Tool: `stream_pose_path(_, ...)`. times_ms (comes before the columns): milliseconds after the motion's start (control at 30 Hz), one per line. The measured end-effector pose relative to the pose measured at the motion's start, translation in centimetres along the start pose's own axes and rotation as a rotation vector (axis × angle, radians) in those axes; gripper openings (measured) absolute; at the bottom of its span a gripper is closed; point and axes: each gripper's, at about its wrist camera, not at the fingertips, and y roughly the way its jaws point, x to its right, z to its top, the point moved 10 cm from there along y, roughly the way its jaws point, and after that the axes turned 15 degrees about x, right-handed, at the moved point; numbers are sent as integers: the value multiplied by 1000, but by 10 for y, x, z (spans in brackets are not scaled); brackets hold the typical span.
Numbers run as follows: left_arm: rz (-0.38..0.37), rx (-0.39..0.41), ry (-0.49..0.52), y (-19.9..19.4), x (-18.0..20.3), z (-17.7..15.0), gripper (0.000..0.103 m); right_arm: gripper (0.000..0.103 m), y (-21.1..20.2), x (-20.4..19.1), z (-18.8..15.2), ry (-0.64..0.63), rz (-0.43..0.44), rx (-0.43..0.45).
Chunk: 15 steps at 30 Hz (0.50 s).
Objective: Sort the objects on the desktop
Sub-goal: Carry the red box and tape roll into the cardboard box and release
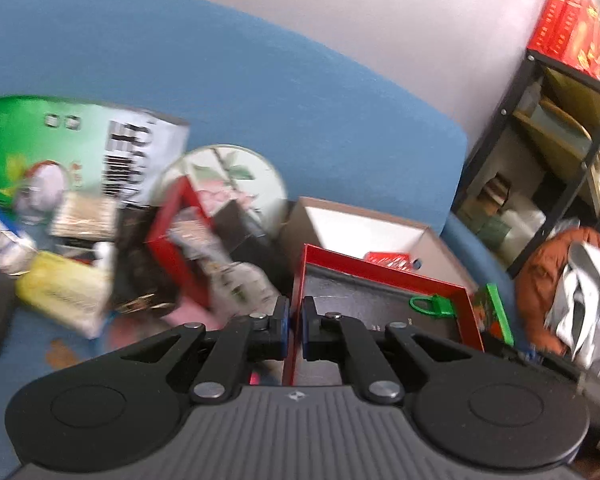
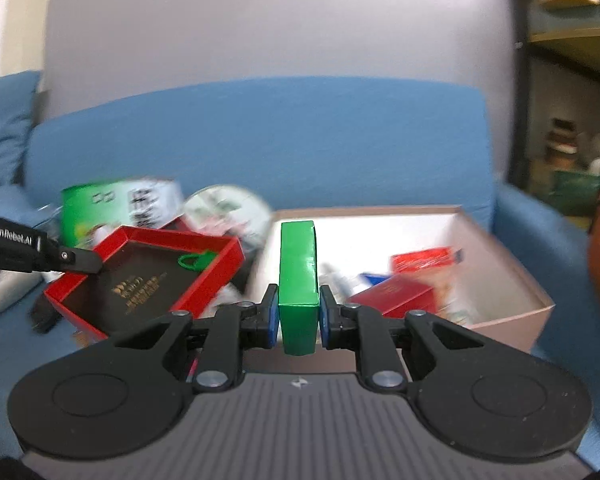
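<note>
Currently: green box (image 2: 299, 280), upright, pinched between right gripper (image 2: 299, 318) pads; open cardboard box (image 2: 508, 320) just beyond; red tray (image 1: 384, 276), its rim nipped by nearly closed left gripper (image 1: 295, 328); clutter further left

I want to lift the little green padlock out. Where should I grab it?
Hedged guess: pinch the green padlock across its flat body, coming straight down from above. It lies flat inside the red tray, whose raised walls block a sideways approach. Its shackle loop looks too thin.
</note>
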Motion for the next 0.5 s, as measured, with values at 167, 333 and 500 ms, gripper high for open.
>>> stream_pose_path(167,27,-71,-14,60,24,-2,3,18,22,46,3,5,-81,-16)
stream_pose_path(333,75,-98,28,116,47,-6,4,18,47,93,-10,1,-181,-57)
stream_pose_path(500,93,-112,64,161,67,-11,4,18,67,125,-23,-23,-244,-86)
